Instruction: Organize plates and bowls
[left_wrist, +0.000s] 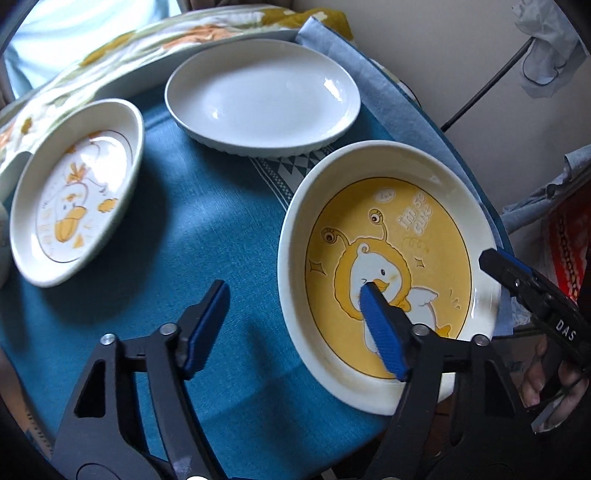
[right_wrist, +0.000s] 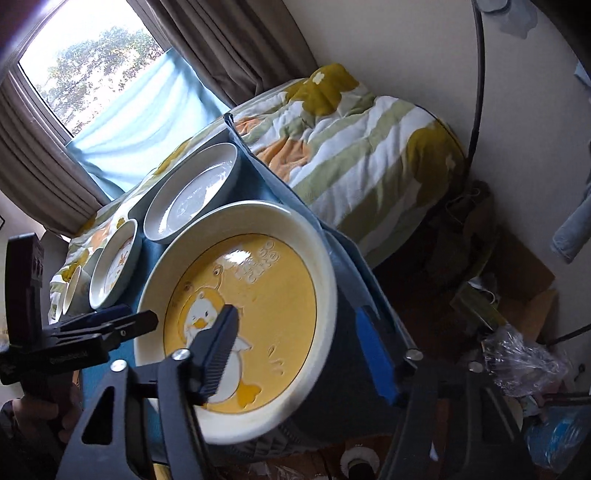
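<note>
The yellow plate (left_wrist: 388, 258) lies at the bench (left_wrist: 207, 236) edge. The right gripper (right_wrist: 299, 347) straddles its rim, jaws wide, seemingly not yet pinching. The left gripper (left_wrist: 291, 328) hangs jaws wide, one finger over the plate. A duck plate (left_wrist: 74, 192) and white plate (left_wrist: 262, 99) lie beyond.

The left gripper's (left_wrist: 295, 325) right finger is covering part of the duck on the yellow plate (left_wrist: 436, 184). In the right wrist view, that plate's rim is hiding the right gripper's (right_wrist: 299, 350) right pad. Far left, two bowls (right_wrist: 75, 291) are showing only edge-on slivers.
</note>
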